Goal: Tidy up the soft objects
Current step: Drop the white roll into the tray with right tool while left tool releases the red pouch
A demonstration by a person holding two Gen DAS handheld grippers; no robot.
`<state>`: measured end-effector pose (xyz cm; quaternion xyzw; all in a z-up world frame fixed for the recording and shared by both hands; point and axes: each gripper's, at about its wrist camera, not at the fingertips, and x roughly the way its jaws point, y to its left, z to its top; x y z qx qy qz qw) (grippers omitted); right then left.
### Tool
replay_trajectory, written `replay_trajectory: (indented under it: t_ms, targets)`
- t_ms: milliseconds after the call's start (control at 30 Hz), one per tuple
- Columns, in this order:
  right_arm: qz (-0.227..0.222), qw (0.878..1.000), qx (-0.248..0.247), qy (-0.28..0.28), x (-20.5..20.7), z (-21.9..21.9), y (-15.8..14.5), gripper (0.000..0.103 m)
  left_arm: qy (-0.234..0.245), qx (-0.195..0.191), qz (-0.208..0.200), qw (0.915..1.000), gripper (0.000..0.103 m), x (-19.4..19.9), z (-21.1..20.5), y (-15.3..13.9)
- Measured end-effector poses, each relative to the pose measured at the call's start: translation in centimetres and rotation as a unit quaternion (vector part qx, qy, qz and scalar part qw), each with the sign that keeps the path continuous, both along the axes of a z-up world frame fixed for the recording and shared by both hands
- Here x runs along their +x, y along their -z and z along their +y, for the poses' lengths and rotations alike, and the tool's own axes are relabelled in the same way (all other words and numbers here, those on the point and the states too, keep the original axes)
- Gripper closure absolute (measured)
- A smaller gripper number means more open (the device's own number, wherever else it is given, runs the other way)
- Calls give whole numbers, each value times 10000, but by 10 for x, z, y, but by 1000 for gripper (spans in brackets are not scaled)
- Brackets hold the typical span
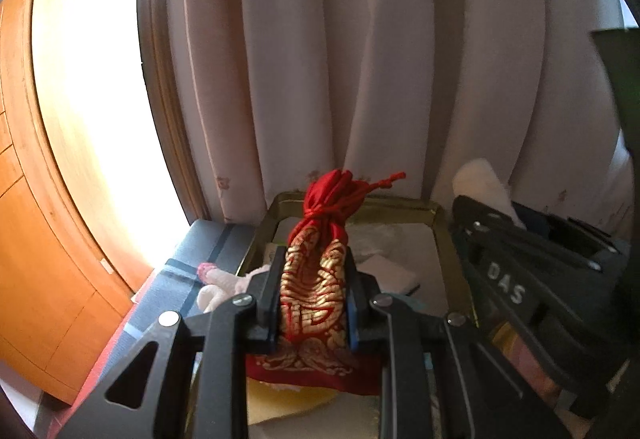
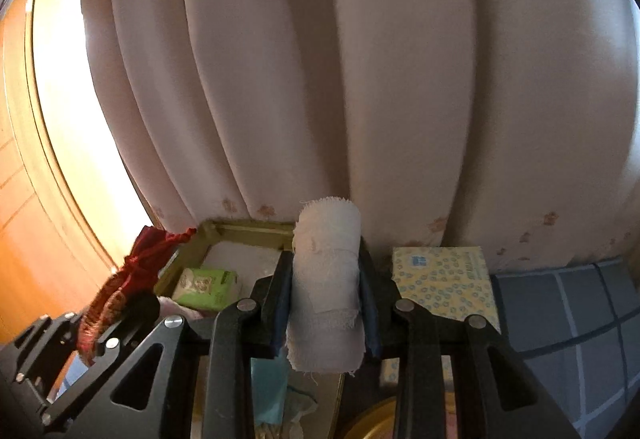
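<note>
Pale pleated curtain point(image 2: 360, 79) fills the background. Gold-rimmed tray point(image 1: 448, 235) sits below it on a blue checked cloth point(image 2: 568, 311). Yellow patterned tissue pack point(image 2: 444, 279) lies right of the tray; green box point(image 2: 208, 289) lies inside it. Left hand-held gripper point(image 1: 314, 295) is clenched on a red-gold pouch point(image 1: 316, 271), held over the tray. Right hand-held gripper point(image 2: 326, 303) grasps a white gauze roll point(image 2: 326, 279), upright above the tray's right edge.
</note>
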<state>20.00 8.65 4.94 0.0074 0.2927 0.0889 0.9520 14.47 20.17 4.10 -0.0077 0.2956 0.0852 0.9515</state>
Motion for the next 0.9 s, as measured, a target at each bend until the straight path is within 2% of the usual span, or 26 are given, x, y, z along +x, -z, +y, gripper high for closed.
replay_trajectory:
  t_ms: [367,467,700,900]
  targets:
    - [1005,9944,-77,-307,40,20,20,70,246,8,430,9988,81,23,-6,12]
    - [1142,9927,-139,-361,48,21,25,70,290,-149,543,9980,81,32,-2,17]
    - [1553,9862,-180,-543,69,24,38,70,373,-229,624,9971,81,42,-4,29]
    - [1758,9823,-240,-604,80,26,52,70,388,-132,658,9970,78,45,-4,33]
